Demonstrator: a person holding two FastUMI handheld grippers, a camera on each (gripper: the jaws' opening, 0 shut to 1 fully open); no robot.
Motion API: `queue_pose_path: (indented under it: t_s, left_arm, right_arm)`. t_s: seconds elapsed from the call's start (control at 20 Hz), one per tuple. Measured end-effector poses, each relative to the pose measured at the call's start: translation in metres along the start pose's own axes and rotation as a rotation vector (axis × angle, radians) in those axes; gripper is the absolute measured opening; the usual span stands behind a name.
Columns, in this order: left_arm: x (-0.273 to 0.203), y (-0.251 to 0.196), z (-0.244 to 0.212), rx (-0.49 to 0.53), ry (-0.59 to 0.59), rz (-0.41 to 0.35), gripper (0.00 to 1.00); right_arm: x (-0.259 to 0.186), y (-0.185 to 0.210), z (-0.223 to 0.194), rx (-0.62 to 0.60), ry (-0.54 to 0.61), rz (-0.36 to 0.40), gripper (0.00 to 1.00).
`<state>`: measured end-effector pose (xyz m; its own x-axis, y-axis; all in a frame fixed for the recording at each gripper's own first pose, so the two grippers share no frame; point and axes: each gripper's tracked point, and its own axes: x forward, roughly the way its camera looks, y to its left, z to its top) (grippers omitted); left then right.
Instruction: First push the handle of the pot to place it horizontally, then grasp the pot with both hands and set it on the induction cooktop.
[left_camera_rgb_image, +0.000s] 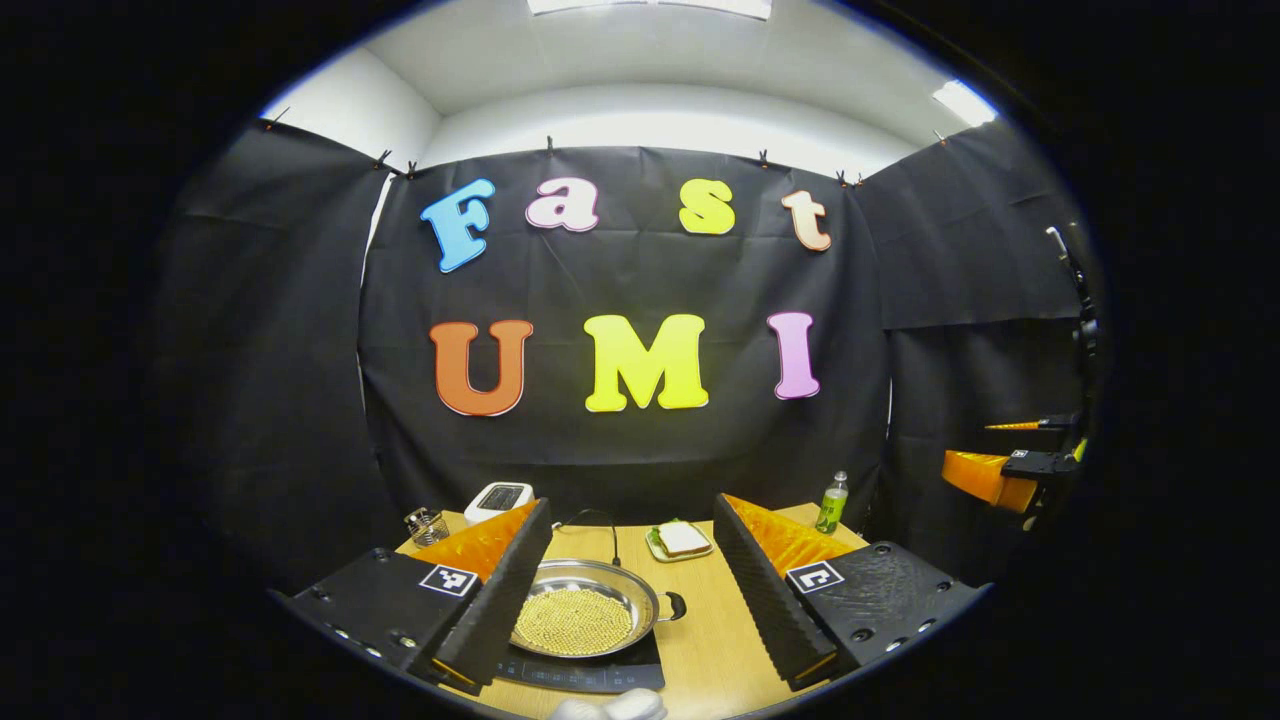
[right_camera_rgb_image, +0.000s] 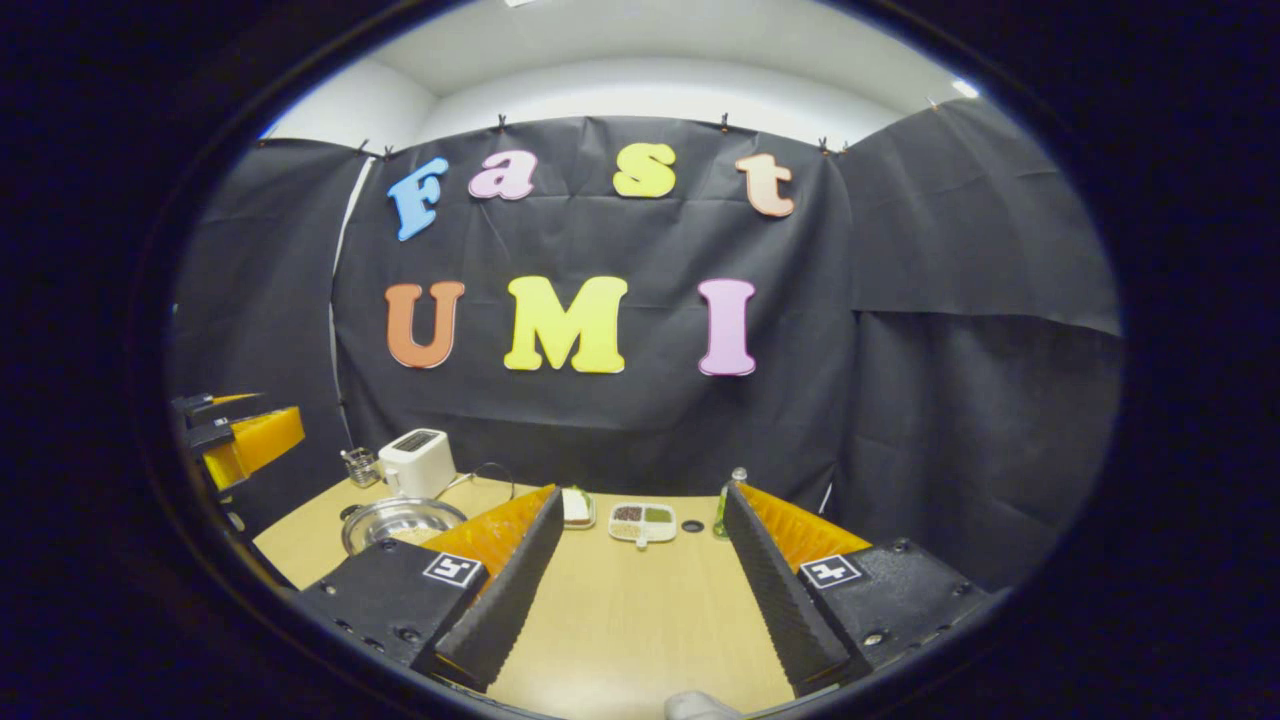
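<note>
Pale wood is the surface of the table (left_camera_rgb_image: 715, 640), and both tools are held above its near edge. In the left gripper view the left tool (left_camera_rgb_image: 630, 590) stands spread wide and grips nothing; between its fingers (left_camera_rgb_image: 500, 590) sits the pot (left_camera_rgb_image: 585, 605), a shallow metal pan holding small yellow beads, resting on the dark cooktop (left_camera_rgb_image: 585, 675) with a short black handle (left_camera_rgb_image: 676, 605) pointing to the right. Beyond the pot lie a plate with a sandwich (left_camera_rgb_image: 680, 540), a white toaster (left_camera_rgb_image: 498, 498) at the far left, a glass jar (left_camera_rgb_image: 427, 525) beside it and a green bottle (left_camera_rgb_image: 831, 503) at the far right. The right tool (left_camera_rgb_image: 1010, 470) shows at the right edge of that view, well apart from the pot. In the right gripper view the right tool (right_camera_rgb_image: 640, 590) is likewise spread and empty over bare table, with the pot (right_camera_rgb_image: 400, 520) to the left of its fingers and a divided dish (right_camera_rgb_image: 642, 520) farther back; the left tool (right_camera_rgb_image: 235, 440) shows at the left edge.
</note>
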<state>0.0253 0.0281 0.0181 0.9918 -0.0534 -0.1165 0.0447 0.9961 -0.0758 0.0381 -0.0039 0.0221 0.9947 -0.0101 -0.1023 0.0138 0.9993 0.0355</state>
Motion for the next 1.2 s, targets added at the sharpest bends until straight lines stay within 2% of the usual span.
queue_pose_path:
  t_s: [0.55,0.95,1.2]
  left_arm:
    - [-0.011,-0.009,0.006,-0.014,0.003,-0.019,0.96]
    - [-0.015,-0.012,0.003,0.011,-0.003,-0.017,0.96]
    - [-0.019,-0.006,-0.005,0.004,0.02,0.001,0.96]
  right_arm:
    - [-0.034,-0.012,0.011,0.016,-0.075,-0.043,1.0]
    - [-0.046,-0.028,0.011,0.021,-0.072,-0.074,1.0]
    - [-0.048,-0.022,0.012,0.011,-0.064,-0.064,1.0]
